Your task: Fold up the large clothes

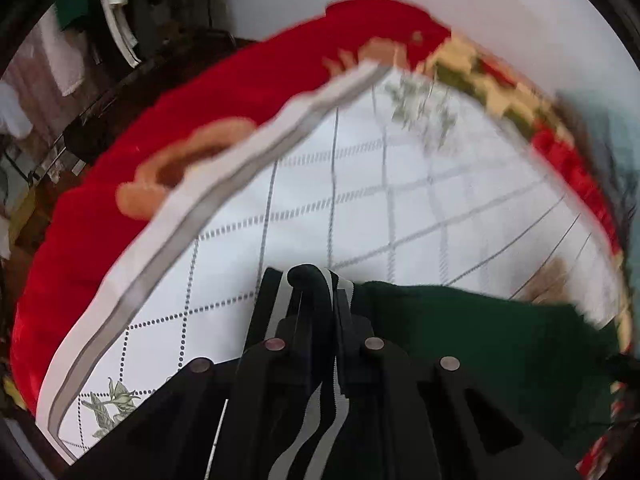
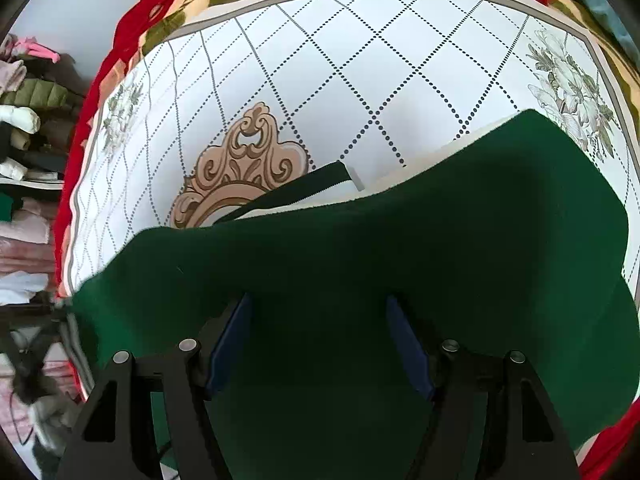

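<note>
Left gripper [image 1: 310, 280]: my jaws are pinched tight on the striped band [image 1: 308, 300], a black-and-white ribbed edge of the dark green garment [image 1: 480, 340]. The band runs up between the fingers and curls over at the tips. Green cloth spreads from the grip toward 3 o'clock. This view is blurred.

Right gripper [image 2: 320, 312]: my jaws stand wide, blue pads [image 2: 230, 344] apart, pointing steeply down over the green cloth. Pads press on nothing that I can see; the fabric lies under and between them.

The garment rests on a white quilted cover [image 2: 340, 80] with dotted diamond lines, grey flowers and a tan scroll medallion [image 2: 240, 164]. From the right wrist, the garment fills 6 o'clock and reaches toward 2; its striped band shows near centre, beside the medallion.

Red floral blanket [image 1: 180, 96] rims the cover from 9 to 1 o'clock. Stacked clothes [image 2: 28, 120] at 9 o'clock.
</note>
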Demonstrator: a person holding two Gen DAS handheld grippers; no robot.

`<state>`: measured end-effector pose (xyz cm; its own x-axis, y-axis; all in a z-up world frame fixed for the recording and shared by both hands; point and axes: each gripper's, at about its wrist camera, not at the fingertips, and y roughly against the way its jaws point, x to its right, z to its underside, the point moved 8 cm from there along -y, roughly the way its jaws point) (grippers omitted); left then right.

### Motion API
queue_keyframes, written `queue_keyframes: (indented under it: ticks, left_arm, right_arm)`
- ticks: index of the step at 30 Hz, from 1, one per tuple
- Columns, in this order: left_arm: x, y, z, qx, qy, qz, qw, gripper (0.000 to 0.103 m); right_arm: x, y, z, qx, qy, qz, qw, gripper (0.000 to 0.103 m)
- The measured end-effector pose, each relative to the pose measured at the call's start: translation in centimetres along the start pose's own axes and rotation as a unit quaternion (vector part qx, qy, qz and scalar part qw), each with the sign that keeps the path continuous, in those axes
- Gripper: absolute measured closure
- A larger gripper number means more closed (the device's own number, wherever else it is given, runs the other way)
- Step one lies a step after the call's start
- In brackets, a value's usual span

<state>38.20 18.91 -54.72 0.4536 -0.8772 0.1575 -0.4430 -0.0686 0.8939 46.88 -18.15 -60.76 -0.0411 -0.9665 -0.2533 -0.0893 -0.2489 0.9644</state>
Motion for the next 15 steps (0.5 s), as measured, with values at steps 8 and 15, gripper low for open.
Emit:
queue_keyframes:
  ticks: [8,15]
  left_arm:
    - [-0.8,-4.4,-1.9,-0.037,0.018,-0.006,0.9991,0.096]
    - [-1.9,-9.2,-1.0,-0.083,0.024,-0.010,0.9962,0.089]
  right_arm:
    - [0.8,1.1,-1.1,0.008,-0.016,0.004,1.000,0.034]
    - [4.8,-1.8,-3.4,-0.002,-0.059,0.056,0.997,0.073]
